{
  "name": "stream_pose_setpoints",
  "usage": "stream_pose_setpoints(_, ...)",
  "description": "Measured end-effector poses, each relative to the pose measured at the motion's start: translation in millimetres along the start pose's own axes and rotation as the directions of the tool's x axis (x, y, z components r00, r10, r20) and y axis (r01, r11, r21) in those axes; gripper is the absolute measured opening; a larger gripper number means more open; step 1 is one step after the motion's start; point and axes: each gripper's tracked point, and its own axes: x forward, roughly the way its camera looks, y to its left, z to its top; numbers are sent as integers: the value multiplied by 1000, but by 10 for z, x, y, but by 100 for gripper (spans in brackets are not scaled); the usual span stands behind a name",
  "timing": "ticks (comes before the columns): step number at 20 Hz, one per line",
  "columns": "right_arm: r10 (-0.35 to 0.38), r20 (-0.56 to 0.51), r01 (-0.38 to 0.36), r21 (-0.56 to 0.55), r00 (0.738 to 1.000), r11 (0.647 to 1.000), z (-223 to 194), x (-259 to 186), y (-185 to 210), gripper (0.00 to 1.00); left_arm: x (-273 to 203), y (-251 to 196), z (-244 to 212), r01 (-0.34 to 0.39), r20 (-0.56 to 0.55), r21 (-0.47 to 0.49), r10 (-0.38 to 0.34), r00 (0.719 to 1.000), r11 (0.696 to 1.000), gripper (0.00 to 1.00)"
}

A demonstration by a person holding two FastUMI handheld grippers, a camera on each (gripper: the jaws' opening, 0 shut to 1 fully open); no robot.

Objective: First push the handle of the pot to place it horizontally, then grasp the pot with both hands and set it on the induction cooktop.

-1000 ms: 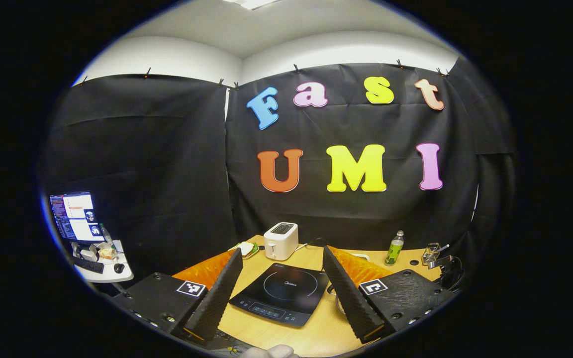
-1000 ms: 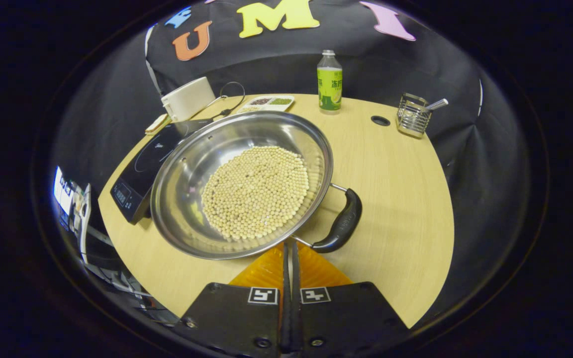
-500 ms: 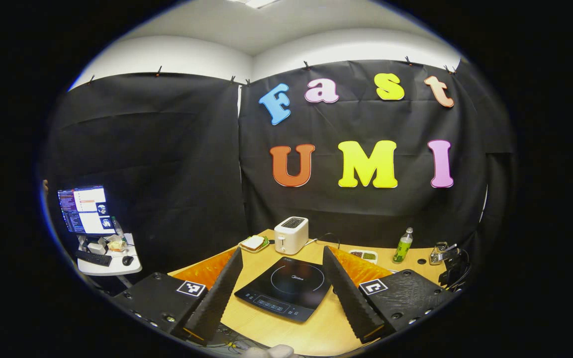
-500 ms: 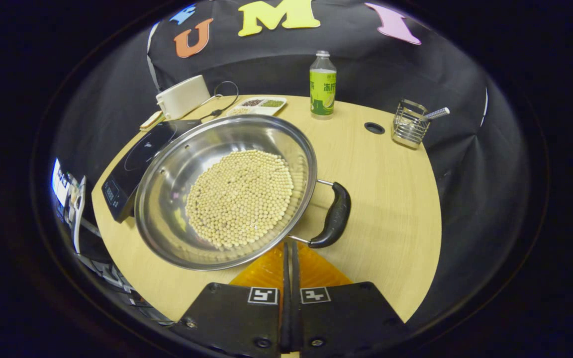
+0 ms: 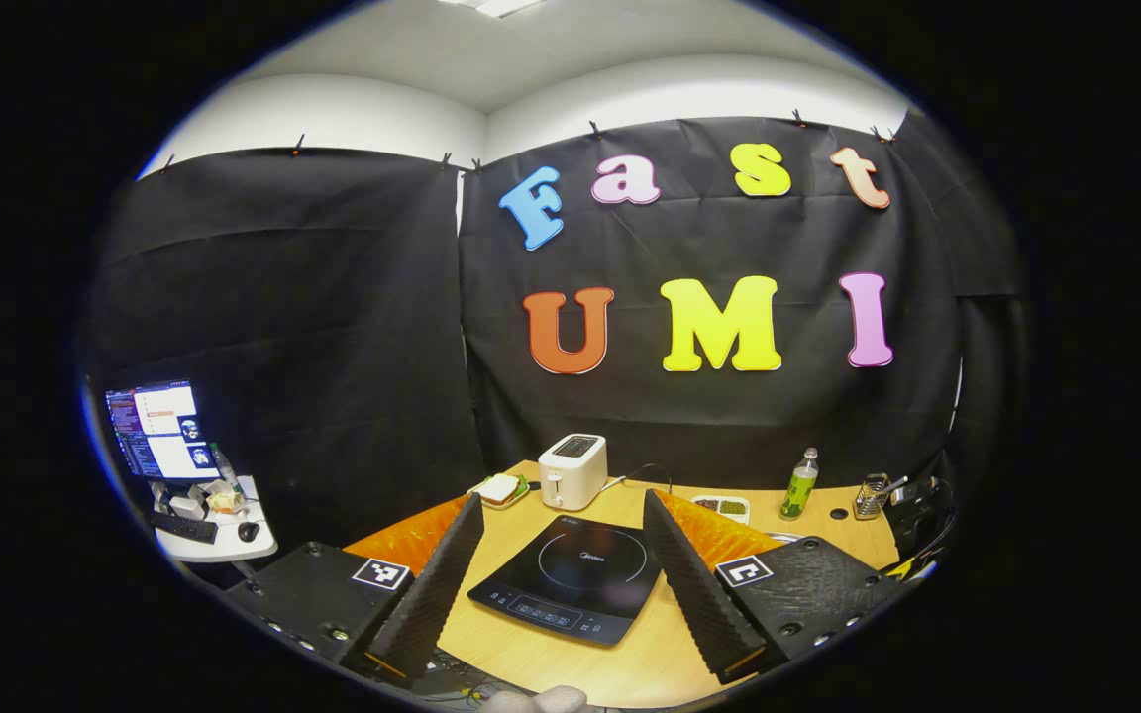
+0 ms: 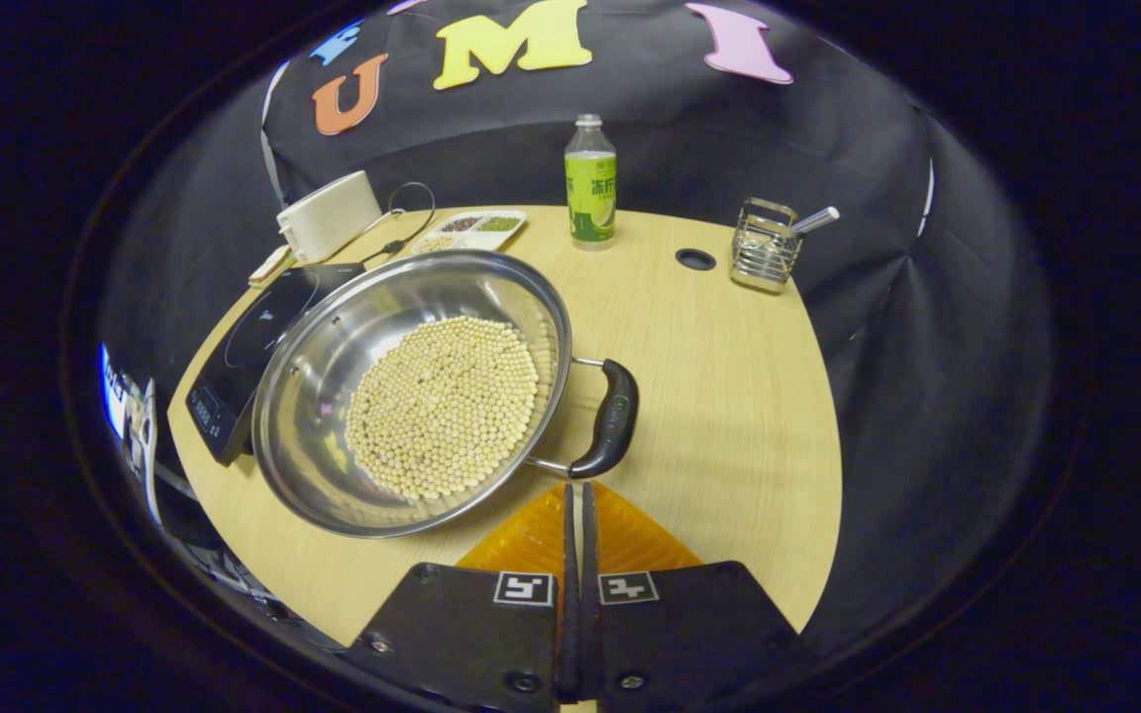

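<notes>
Right gripper (image 6: 575, 495): fingers pressed together, holding nothing, tips just short of the pot handle (image 6: 611, 418).
Left gripper (image 5: 563, 555): wide open, empty, induction cooktop (image 5: 570, 577) ahead.
Pot (image 6: 412, 391): on the table beside the cooktop.
Change: the handle has drifted left in the right gripper view; the push looks under way.

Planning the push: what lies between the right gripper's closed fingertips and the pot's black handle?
In the right gripper view, nothing: the right gripper, shut, sits just short of the pot handle, with bare table between.
</notes>
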Motion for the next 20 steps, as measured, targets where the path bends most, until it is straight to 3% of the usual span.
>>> stream_pose_setpoints(4,-70,85,69,18,994,997,72,-396,12,0,108,-26,-26,107,19,34,-108,994,994,96)
stream_pose_setpoints(10,-138,207,119,102,968,988,107,-1110,256,4,369,-25,-139,288,24,30,-289,957,957,96)
stream_pose_setpoints(12,-161,250,127,147,955,981,107,-1335,322,22,431,-24,-217,340,23,30,-341,940,940,96)
stream_pose_setpoints(15,-213,271,171,173,939,970,9,-1596,376,74,544,-66,-396,411,-1,10,-411,912,912,96)
stream_pose_setpoints(16,-229,276,186,174,933,967,-22,-1657,382,73,578,-99,-458,430,-14,1,-430,903,903,96)
stream_pose_setpoints(18,-251,285,212,161,925,964,-88,-1752,408,81,639,-242,-635,480,-48,-22,-480,876,877,96)
stream_pose_setpoints(20,-265,272,232,150,925,961,-172,-1743,409,98,723,-387,-862,509,-100,-52,-512,853,859,96)
